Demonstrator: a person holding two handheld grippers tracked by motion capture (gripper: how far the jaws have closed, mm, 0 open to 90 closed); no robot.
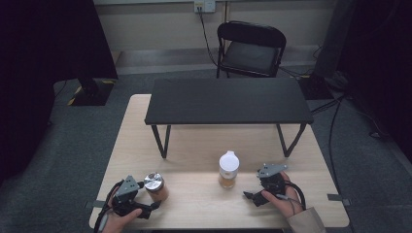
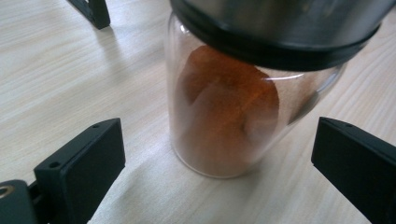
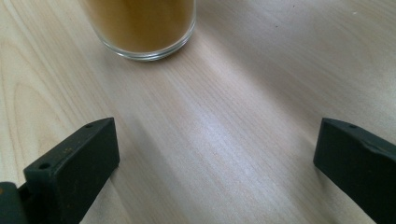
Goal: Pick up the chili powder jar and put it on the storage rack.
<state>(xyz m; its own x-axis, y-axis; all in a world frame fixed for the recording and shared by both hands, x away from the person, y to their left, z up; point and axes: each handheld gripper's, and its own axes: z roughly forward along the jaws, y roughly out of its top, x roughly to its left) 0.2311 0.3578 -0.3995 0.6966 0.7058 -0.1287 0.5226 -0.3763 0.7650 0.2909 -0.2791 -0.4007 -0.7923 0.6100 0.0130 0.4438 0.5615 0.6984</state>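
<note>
The left gripper (image 1: 145, 201) is spread wide by the jar with the silver lid (image 1: 156, 187) (red-brown powder inside), near the desk's (image 1: 194, 155) front left corner. The right gripper (image 1: 250, 196), spread too, sits near the white-lidded jar (image 1: 228, 170) by the front edge.

A staged recording room: a wooden table (image 1: 194, 145) on grey carpet (image 1: 63, 145), a folding chair (image 1: 250, 48) behind it, black drapes (image 1: 43, 43) either side, cables (image 1: 335, 116) beside it, wall socket (image 1: 204, 6) beyond.
</note>
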